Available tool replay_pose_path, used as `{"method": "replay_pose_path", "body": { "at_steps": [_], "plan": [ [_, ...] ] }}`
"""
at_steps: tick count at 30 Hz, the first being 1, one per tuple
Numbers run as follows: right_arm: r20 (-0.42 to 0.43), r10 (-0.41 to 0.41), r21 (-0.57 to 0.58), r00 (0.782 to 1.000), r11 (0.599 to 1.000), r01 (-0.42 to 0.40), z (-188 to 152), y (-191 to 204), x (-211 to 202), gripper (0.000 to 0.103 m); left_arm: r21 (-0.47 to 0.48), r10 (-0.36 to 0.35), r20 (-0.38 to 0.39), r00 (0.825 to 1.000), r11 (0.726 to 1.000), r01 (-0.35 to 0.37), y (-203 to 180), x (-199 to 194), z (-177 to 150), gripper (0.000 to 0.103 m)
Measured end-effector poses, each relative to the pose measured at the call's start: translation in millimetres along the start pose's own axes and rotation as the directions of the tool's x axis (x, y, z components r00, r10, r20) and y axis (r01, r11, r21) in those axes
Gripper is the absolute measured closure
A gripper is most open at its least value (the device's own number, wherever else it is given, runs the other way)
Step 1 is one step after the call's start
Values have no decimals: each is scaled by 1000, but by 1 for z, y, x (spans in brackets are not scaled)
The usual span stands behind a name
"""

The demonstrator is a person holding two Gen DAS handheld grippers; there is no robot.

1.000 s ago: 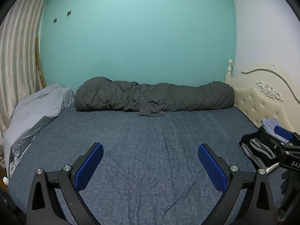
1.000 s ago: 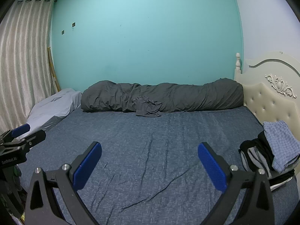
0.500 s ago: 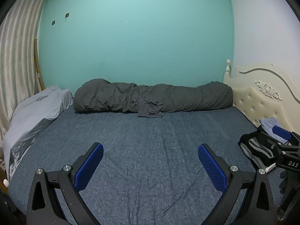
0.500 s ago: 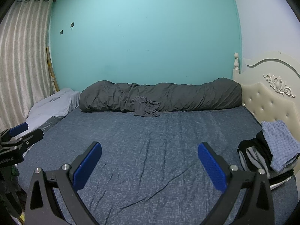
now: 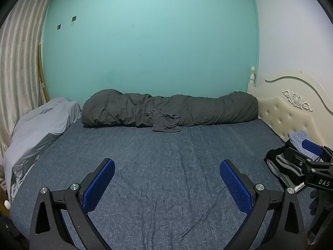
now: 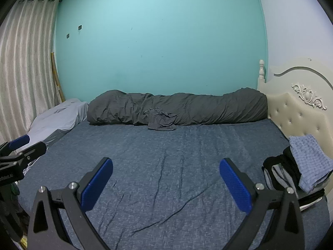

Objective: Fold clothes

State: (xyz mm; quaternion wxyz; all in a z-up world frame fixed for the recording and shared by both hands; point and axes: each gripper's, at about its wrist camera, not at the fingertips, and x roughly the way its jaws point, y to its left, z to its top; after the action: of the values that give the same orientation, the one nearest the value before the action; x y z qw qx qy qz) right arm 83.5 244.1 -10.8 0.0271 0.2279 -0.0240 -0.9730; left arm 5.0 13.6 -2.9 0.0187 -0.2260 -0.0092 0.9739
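At the bed's (image 5: 158, 166) right edge, a clothes pile (image 6: 295, 170) is seen beside the headboard (image 6: 299, 116), nearer the right gripper (image 6: 164, 179). Both it and the left gripper (image 5: 166, 179) are held apart, empty, over bare sheet.

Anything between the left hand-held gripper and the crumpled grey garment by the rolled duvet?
Nothing: only bare blue bedsheet lies between the open left hand-held gripper and the grey garment, as the left wrist view shows.
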Motion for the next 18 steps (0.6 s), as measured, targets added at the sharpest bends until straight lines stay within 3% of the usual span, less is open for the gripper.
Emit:
{"method": "replay_pose_path", "body": {
  "at_steps": [18],
  "plan": [
    [-7,14,-3,1000,1000,-14,2,-4,7,0,0,-19,-9,1000,1000,19,0,7,7,0]
  ]
}}
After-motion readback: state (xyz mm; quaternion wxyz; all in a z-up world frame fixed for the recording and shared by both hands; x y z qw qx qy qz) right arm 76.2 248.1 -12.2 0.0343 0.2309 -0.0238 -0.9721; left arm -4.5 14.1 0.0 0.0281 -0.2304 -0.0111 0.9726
